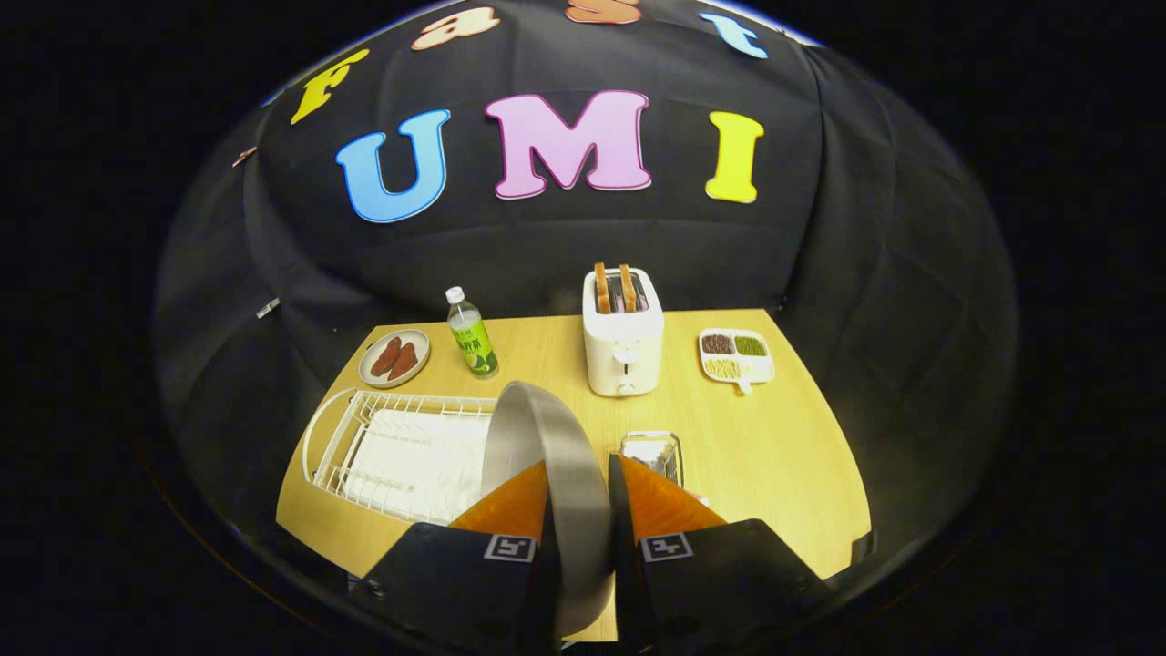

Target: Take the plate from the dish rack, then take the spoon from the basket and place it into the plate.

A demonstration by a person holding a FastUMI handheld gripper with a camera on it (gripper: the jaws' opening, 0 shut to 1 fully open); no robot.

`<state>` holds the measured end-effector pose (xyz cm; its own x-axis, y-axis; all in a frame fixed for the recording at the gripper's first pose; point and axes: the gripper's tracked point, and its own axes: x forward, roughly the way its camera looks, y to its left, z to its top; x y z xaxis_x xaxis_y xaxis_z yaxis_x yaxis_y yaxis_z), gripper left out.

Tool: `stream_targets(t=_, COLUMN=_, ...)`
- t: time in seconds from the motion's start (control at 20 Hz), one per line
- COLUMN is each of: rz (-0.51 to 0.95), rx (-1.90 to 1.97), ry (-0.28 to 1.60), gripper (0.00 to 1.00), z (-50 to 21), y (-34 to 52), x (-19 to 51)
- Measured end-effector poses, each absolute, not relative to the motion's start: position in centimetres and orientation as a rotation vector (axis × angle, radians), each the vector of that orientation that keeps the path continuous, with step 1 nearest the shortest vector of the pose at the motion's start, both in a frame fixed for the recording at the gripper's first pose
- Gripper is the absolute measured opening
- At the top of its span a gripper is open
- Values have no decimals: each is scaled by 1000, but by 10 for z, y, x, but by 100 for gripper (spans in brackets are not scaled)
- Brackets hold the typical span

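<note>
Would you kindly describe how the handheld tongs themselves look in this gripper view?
The tongs have two wedge-shaped fingers that taper toward the tips. Each sits on a broad black, matte base block, and each block carries a small square black-and-white fiducial marker near its inner edge. No cables or sleeves are visible.

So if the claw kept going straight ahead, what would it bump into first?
Probably the toaster. The claw is shut on the plate, held on edge above the table, pointing roughly that way. Depth is hard to judge.
</note>
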<state>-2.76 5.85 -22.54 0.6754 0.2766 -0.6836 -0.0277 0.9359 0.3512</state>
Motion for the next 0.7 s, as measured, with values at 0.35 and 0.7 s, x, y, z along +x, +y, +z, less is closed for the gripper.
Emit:
stream_targets(t=0.35, rz=170, rx=440, ry=993, gripper=27, z=-305, y=31, x=-124)
stream_targets(t=0.7, rz=266, rx=570, ry=1137, gripper=27, z=-397, y=65, x=-167)
